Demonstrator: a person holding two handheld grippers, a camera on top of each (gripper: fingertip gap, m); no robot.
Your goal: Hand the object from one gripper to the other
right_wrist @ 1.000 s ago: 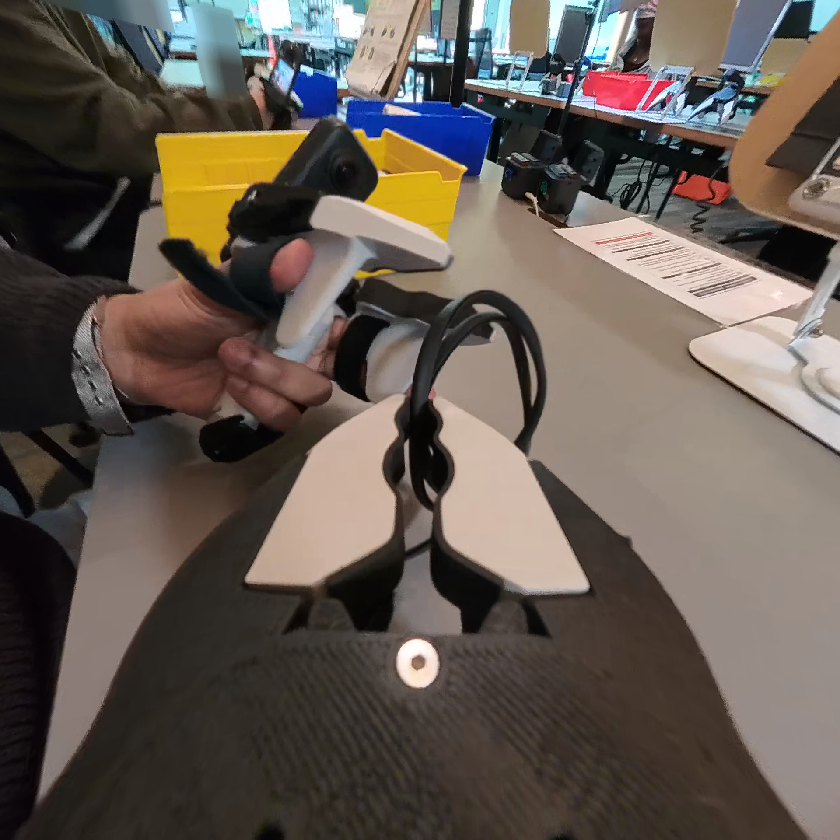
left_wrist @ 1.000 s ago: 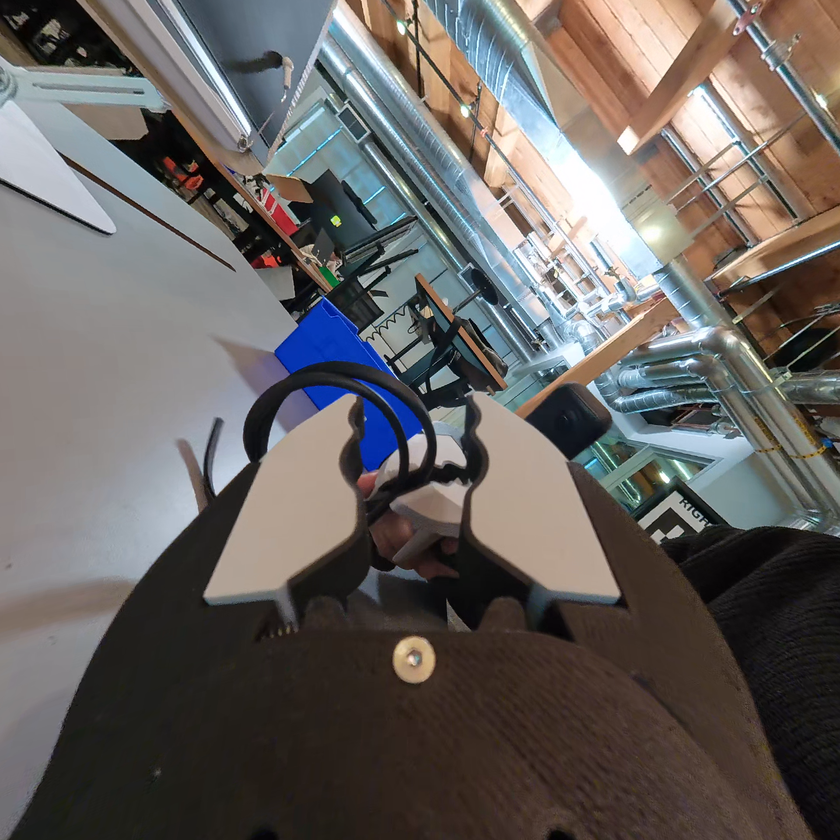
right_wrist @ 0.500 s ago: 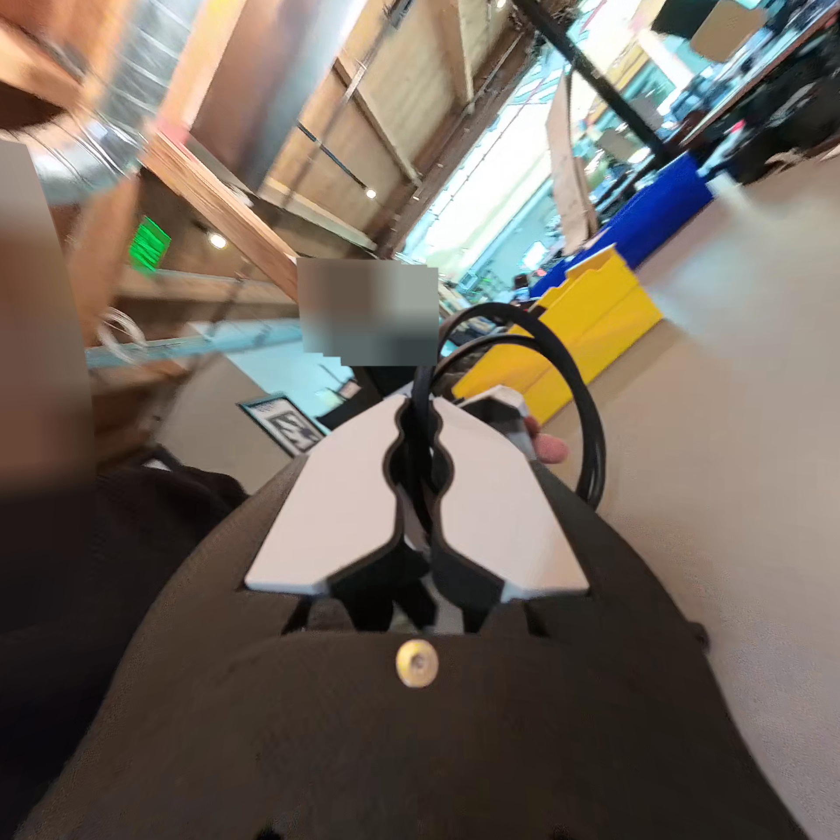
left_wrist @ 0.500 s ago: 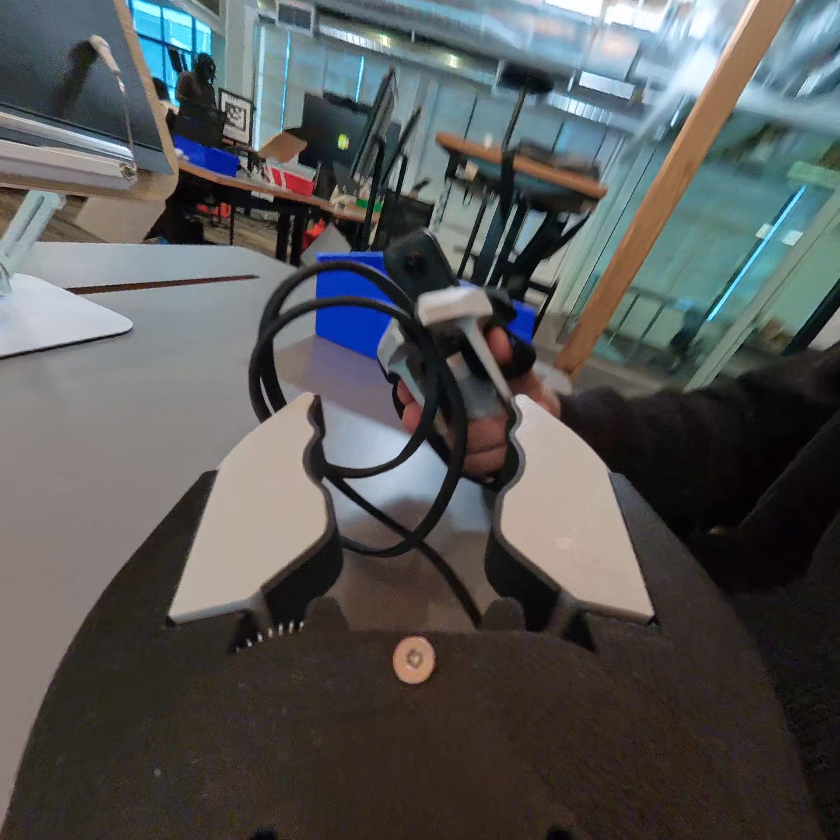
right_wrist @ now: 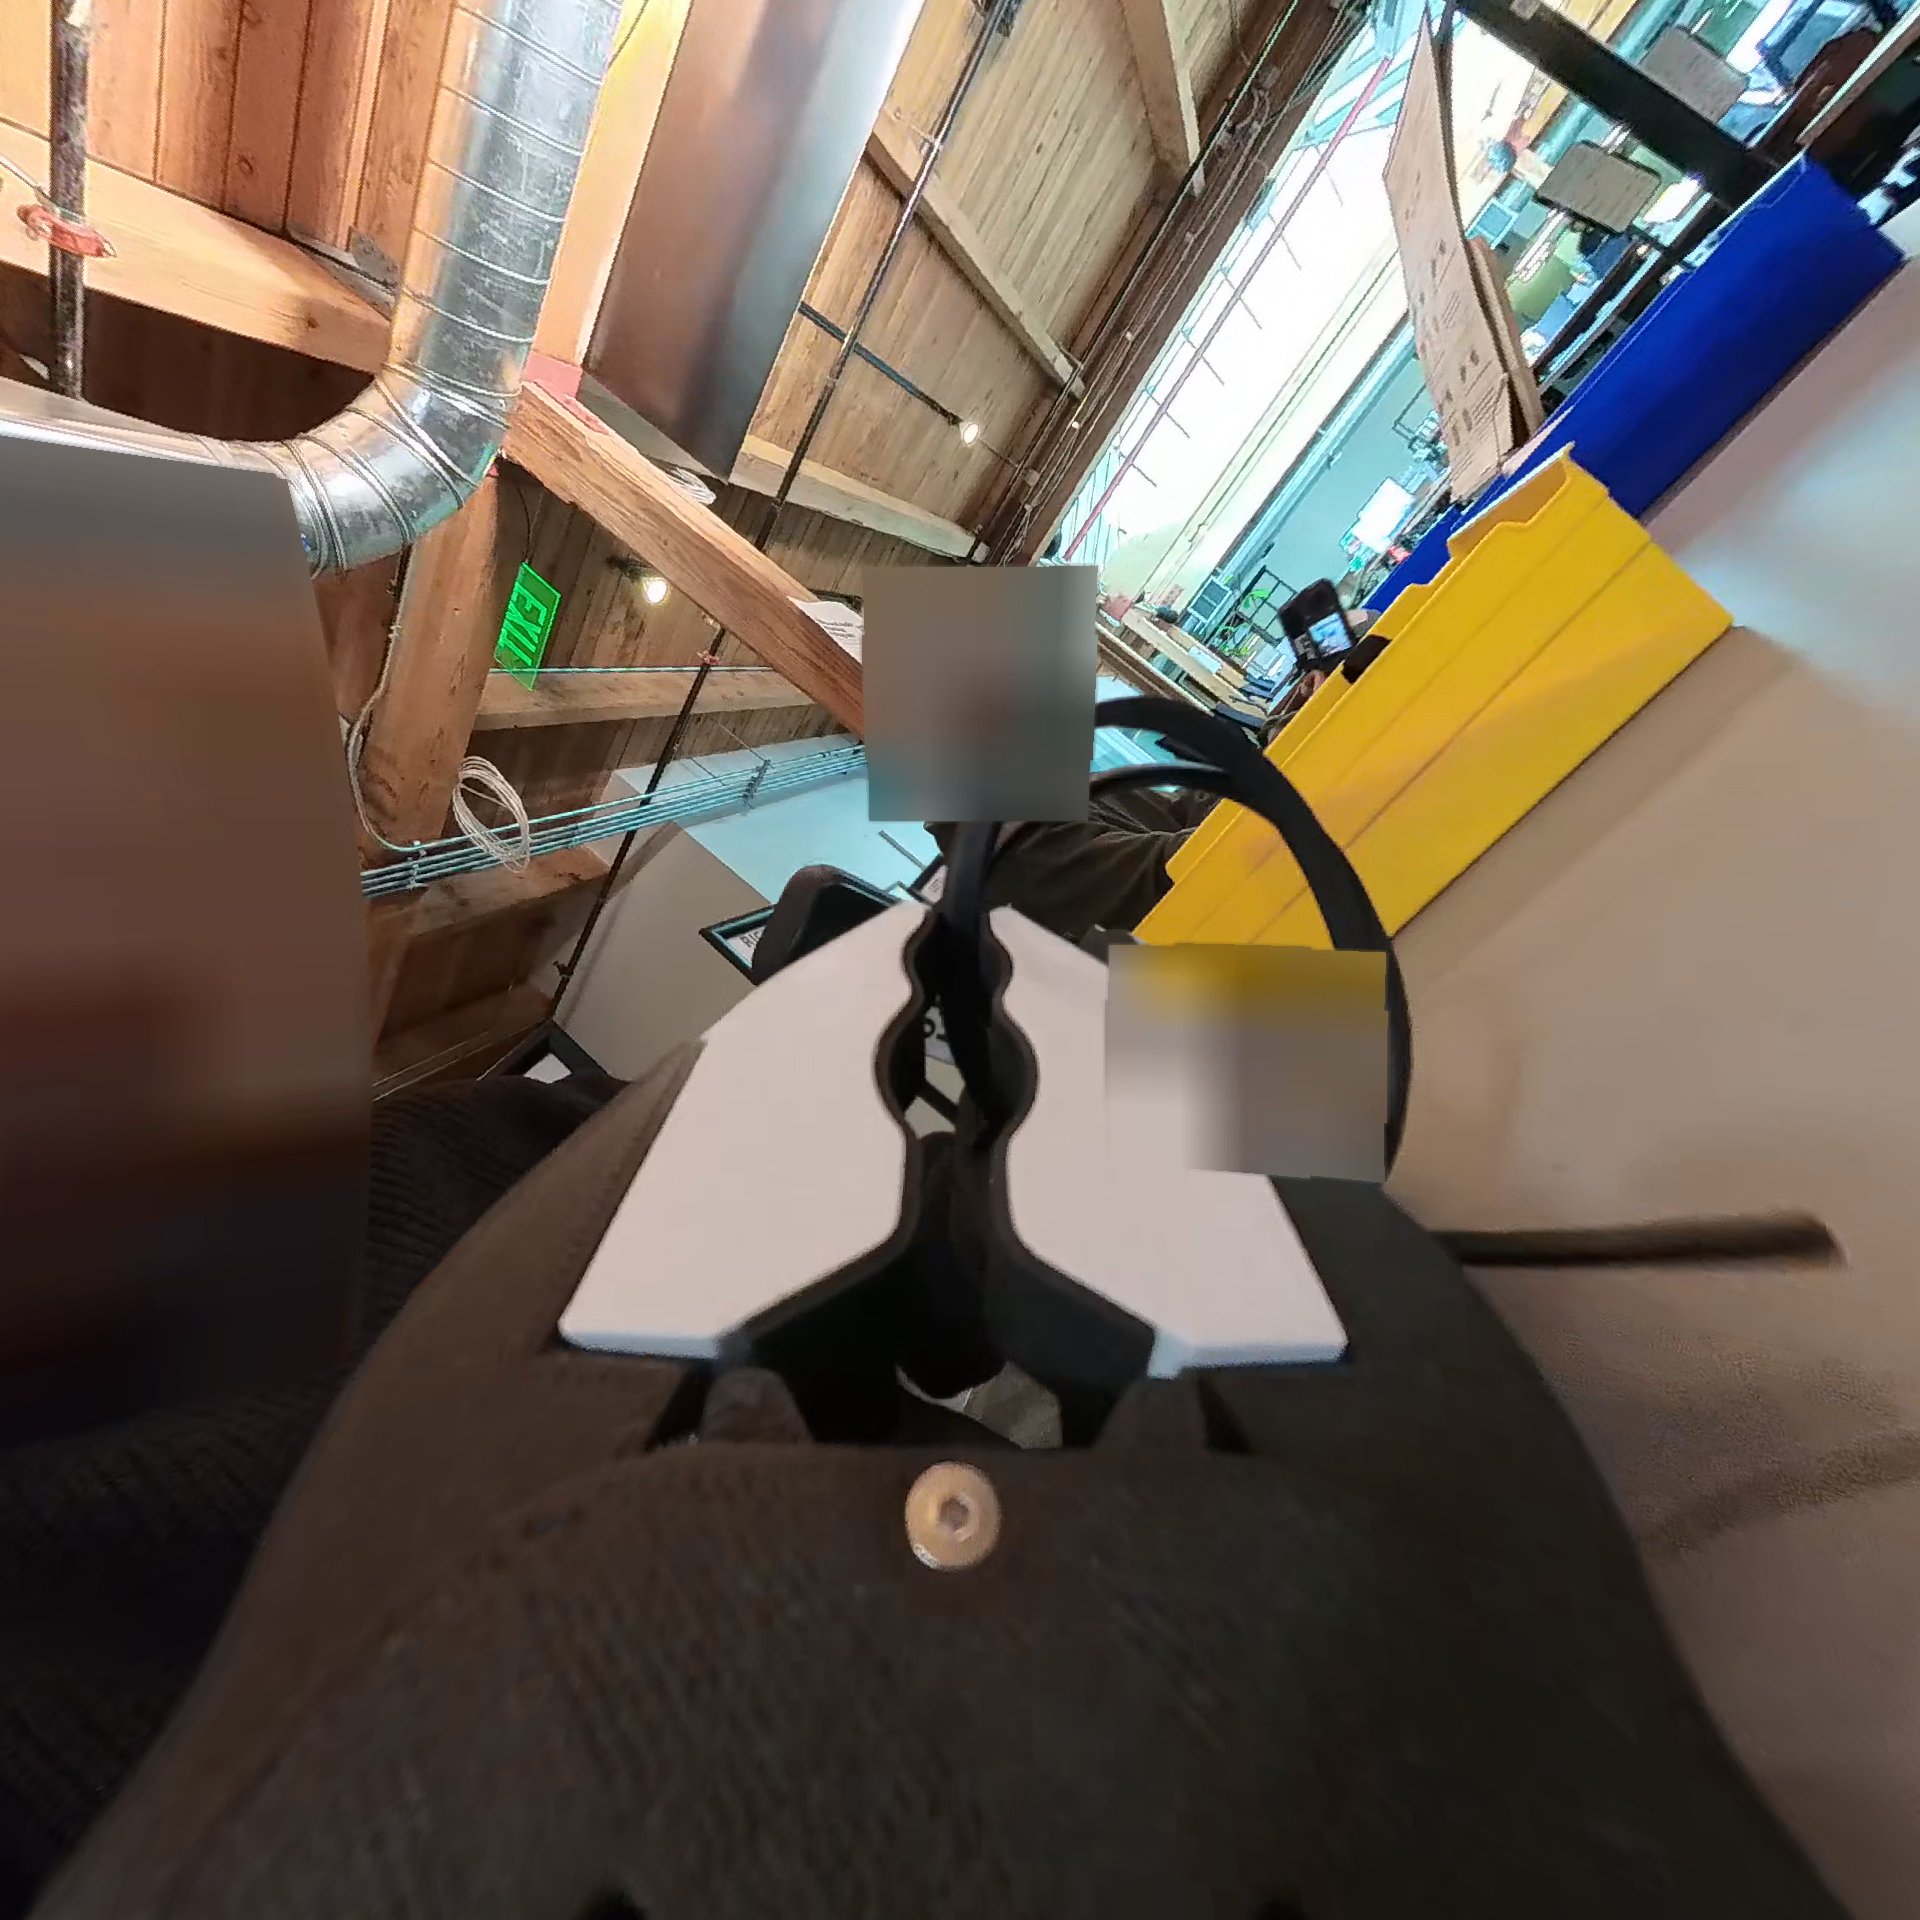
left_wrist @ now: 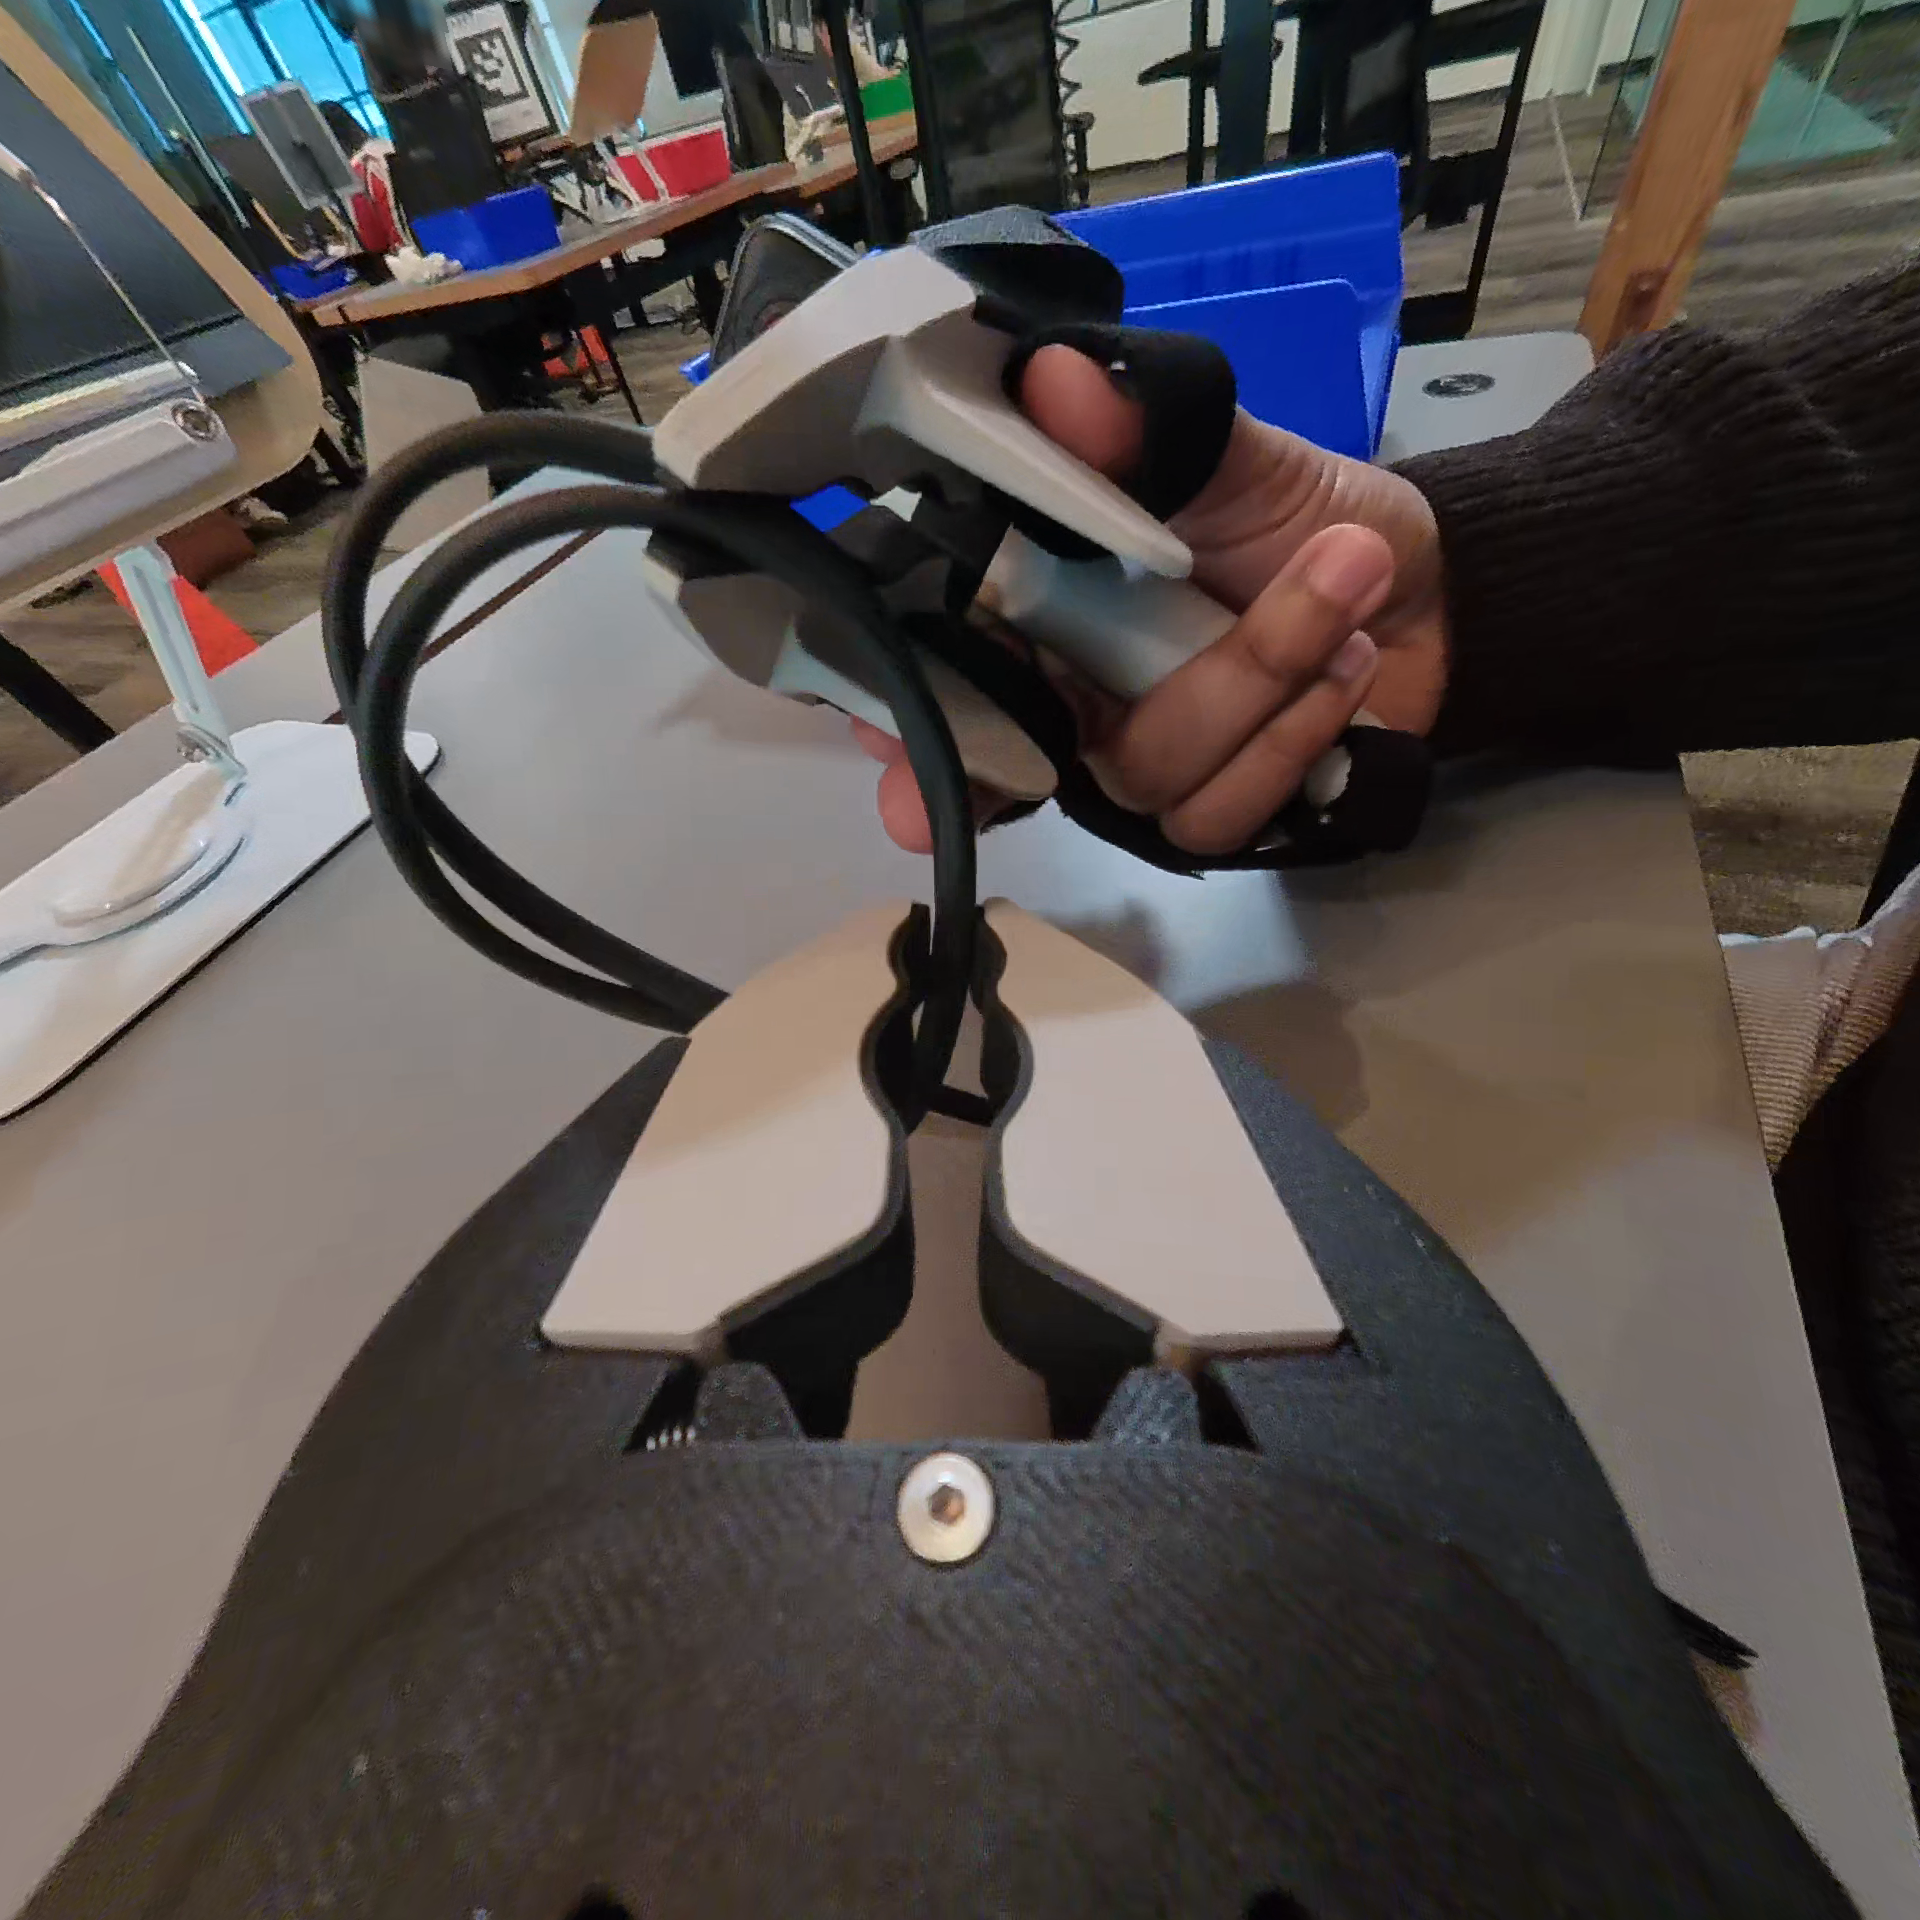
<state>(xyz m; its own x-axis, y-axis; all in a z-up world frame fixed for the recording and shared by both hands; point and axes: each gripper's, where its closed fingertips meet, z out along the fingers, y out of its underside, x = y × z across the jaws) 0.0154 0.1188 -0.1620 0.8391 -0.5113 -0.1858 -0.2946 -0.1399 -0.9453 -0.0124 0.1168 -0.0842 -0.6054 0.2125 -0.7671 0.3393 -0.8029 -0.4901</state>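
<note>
A coiled black cable [left_wrist: 364, 675] hangs between both grippers above the grey table [left_wrist: 416, 1143]. My left gripper [left_wrist: 943, 920] is shut on one strand of its loop. My right gripper [left_wrist: 665, 509], held by a hand [left_wrist: 1278, 644] in a dark sleeve, shows just beyond in the left wrist view and clamps the top of the same loop. In the right wrist view the right gripper [right_wrist: 961, 925] is shut on the cable [right_wrist: 966, 862], whose loop arcs to the right. A loose cable end [right_wrist: 1662, 1242] sticks out over the table.
A white stand base [left_wrist: 135, 831] sits on the table at the left. A blue bin [left_wrist: 1247, 281] stands behind the hand. A yellow bin [right_wrist: 1507, 675] and a blue bin [right_wrist: 1766, 312] stand at the table's far side. Other desks lie beyond. One gripper's finger ends stand about 8 centimetres off the other's.
My left gripper was open around the cable loop and has shut on a strand. The right gripper stays shut on the cable and has tilted upward.
</note>
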